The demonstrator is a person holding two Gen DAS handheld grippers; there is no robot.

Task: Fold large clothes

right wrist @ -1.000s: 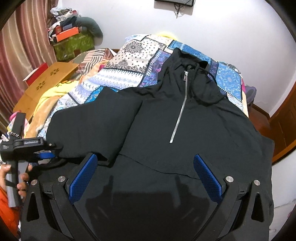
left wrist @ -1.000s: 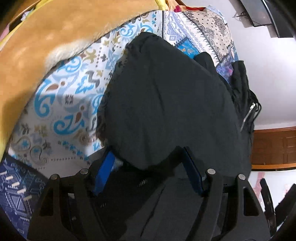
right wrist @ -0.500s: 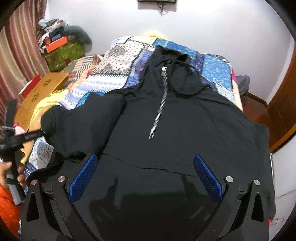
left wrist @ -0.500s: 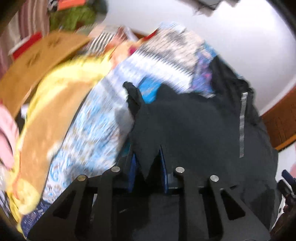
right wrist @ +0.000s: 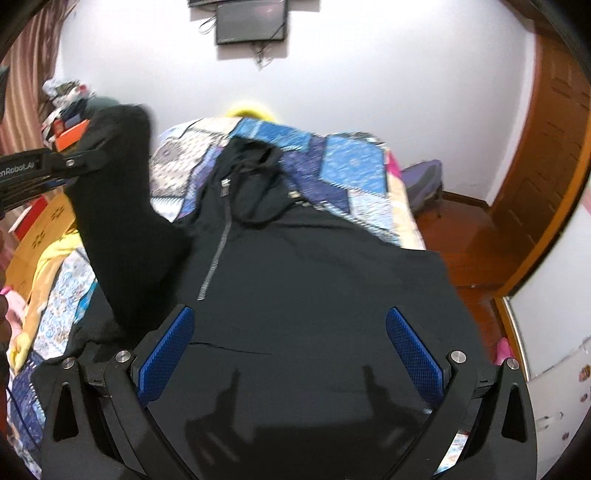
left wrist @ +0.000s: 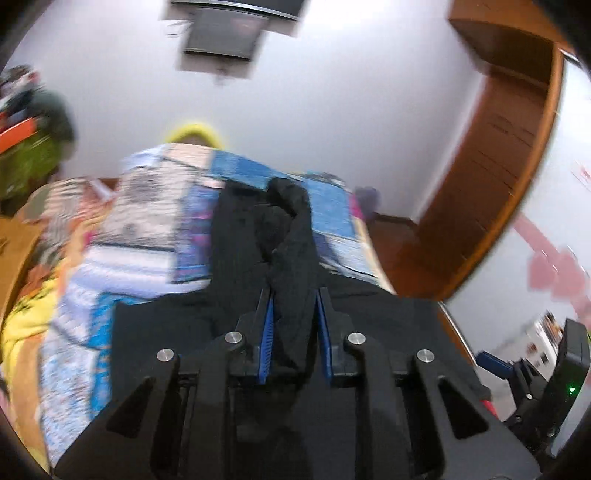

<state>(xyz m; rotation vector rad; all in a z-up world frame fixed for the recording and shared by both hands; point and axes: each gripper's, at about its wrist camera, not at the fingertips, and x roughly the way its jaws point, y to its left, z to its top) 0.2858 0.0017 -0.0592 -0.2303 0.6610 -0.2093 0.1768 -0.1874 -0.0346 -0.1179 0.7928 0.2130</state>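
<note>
A black zip hoodie [right wrist: 295, 280] lies face up on a patchwork bedspread [right wrist: 343, 166], hood toward the far wall. My left gripper [left wrist: 293, 306] is shut on the hoodie's left sleeve [left wrist: 291, 243] and holds it lifted above the bed. In the right wrist view the same sleeve [right wrist: 122, 221] hangs from the left gripper [right wrist: 77, 162] at the left. My right gripper [right wrist: 291, 347] is open and empty, hovering over the hoodie's lower front.
A yellow blanket [right wrist: 51, 254] and piled clutter [right wrist: 66, 110] lie along the bed's left side. A wall screen [right wrist: 251, 20] hangs above the headboard. A wooden door frame [right wrist: 535, 184] and wooden floor [right wrist: 465, 229] are on the right.
My left gripper closed on the sleeve and raised it off the bed, swinging up and toward the hoodie's middle. My right gripper stayed open and tilted upward a little.
</note>
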